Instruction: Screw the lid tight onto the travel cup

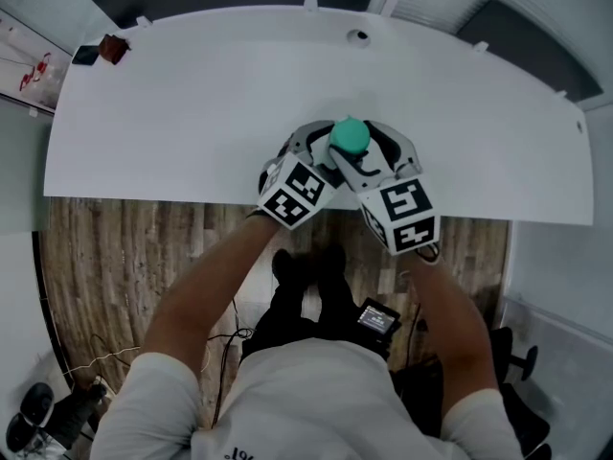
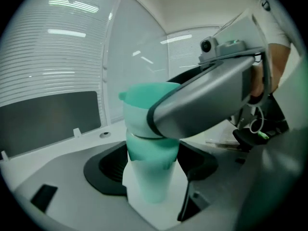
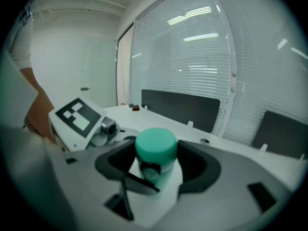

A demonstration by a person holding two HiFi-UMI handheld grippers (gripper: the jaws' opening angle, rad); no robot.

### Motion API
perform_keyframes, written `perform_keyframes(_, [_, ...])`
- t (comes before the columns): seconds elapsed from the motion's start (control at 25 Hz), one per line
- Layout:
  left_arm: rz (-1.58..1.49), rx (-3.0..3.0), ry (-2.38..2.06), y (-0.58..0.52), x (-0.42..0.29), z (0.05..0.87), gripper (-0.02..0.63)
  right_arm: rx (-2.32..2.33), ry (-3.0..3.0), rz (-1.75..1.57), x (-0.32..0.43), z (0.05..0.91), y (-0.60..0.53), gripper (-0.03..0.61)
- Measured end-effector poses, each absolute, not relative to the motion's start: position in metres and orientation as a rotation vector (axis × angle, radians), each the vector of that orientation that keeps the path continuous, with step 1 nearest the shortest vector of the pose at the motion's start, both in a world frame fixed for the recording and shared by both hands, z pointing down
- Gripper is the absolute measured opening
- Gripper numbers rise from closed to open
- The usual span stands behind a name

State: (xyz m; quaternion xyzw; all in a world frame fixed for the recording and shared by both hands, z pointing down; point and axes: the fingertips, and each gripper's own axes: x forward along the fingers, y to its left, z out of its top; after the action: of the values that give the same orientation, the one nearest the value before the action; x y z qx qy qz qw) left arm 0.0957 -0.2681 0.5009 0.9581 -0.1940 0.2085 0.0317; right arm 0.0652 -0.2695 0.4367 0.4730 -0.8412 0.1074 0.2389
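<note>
Teal lid (image 1: 350,135) in right gripper (image 3: 156,165), one cup (image 2: 147,186) in left gripper (image 2: 151,160).

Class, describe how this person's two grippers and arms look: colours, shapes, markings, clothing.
Both the left gripper and the right gripper have smooth grey bodies with curved black jaw pads. Each carries a white cube printed with black square markers. The person wears white short sleeves, leaving the forearms bare.

Bright, even overhead light leaves the white table (image 1: 192,113) almost shadowless. Beyond the table, strip lights (image 3: 197,11) glare on the glass wall (image 3: 192,57). Both gripper views bulge and darken at their edges; above the table, the green lid (image 3: 155,146) looks soft.
</note>
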Motion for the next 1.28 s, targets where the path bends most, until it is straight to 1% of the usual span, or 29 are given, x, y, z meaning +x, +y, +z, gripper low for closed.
perform_keyframes(0.28, [0.785,3.099,-0.198,-0.258,0.088,0.502,0.328,1.075,-2.389,0.225,0.062,0.436,-0.264,0.293])
perform_keyframes(0.48, [0.819,3.096,-0.084,-0.256,0.095,0.502,0.327,1.002,-2.421,0.221,0.060,0.436,-0.264,0.293])
perform_keyframes(1.28, [0.651,2.957,-0.657,-0.268,0.095,0.503,0.327,1.443,-2.242,0.359,0.070,0.436,-0.270,0.291])
